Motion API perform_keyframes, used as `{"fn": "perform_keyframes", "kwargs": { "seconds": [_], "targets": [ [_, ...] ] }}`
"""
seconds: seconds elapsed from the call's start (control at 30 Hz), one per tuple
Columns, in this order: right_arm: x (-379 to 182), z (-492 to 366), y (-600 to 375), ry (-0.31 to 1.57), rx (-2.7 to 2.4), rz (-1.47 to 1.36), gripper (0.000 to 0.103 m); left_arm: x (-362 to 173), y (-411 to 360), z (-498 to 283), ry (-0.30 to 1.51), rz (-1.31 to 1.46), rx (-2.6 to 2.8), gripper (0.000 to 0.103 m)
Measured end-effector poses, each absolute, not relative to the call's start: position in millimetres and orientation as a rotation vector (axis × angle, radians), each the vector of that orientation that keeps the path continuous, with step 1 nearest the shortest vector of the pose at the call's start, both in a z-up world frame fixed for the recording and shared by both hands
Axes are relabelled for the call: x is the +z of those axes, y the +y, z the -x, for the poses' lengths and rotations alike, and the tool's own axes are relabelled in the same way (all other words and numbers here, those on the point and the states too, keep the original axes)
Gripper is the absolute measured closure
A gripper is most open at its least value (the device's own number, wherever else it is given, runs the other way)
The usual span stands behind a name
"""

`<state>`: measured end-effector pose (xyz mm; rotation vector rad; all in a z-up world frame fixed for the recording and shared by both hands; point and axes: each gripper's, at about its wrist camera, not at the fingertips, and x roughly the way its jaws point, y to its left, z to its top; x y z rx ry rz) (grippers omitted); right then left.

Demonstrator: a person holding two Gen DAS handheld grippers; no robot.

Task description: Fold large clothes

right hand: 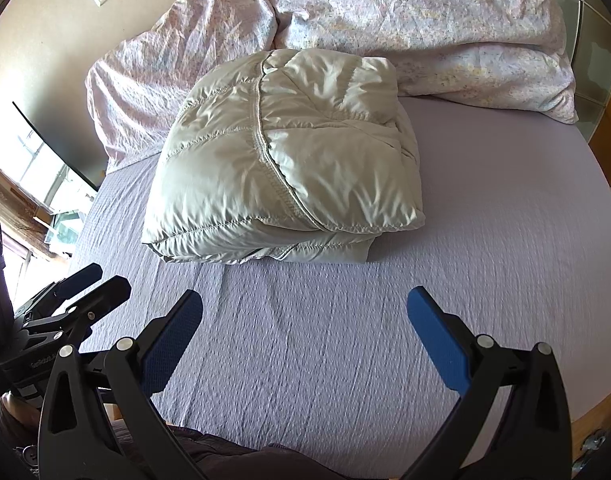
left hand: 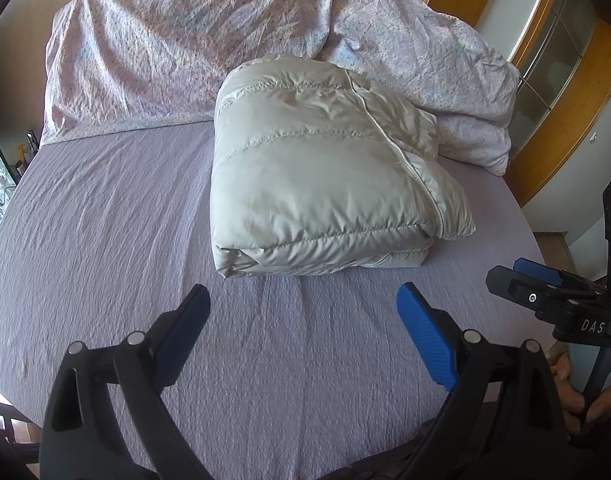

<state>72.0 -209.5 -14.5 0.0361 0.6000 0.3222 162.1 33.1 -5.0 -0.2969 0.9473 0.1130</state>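
A bed covered in a crinkled lilac sheet (left hand: 105, 240) fills both views. At its 12 o'clock end lies a rumpled pale floral duvet (left hand: 153, 56). In front of that, near the bed's middle, sits the folded cream quilted down jacket (left hand: 317, 176), a compact bundle touching the duvet. The left claw (left hand: 303, 302) hovers at 6 o'clock, blue pads wide apart, holding nothing. The right claw (right hand: 304, 308) is likewise spread apart and empty.
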Motion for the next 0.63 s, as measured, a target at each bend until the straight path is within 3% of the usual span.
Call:
{"fn": "perform_keyframes", "kwargs": {
  "seconds": [0.63],
  "targets": [
    [-15.0, -75.1, -210.0, 0.602, 0.325, -0.035, 0.001, -6.0, 34.8, -163.4, 0.946, 0.302, 0.114, 0.009]
  ]
}}
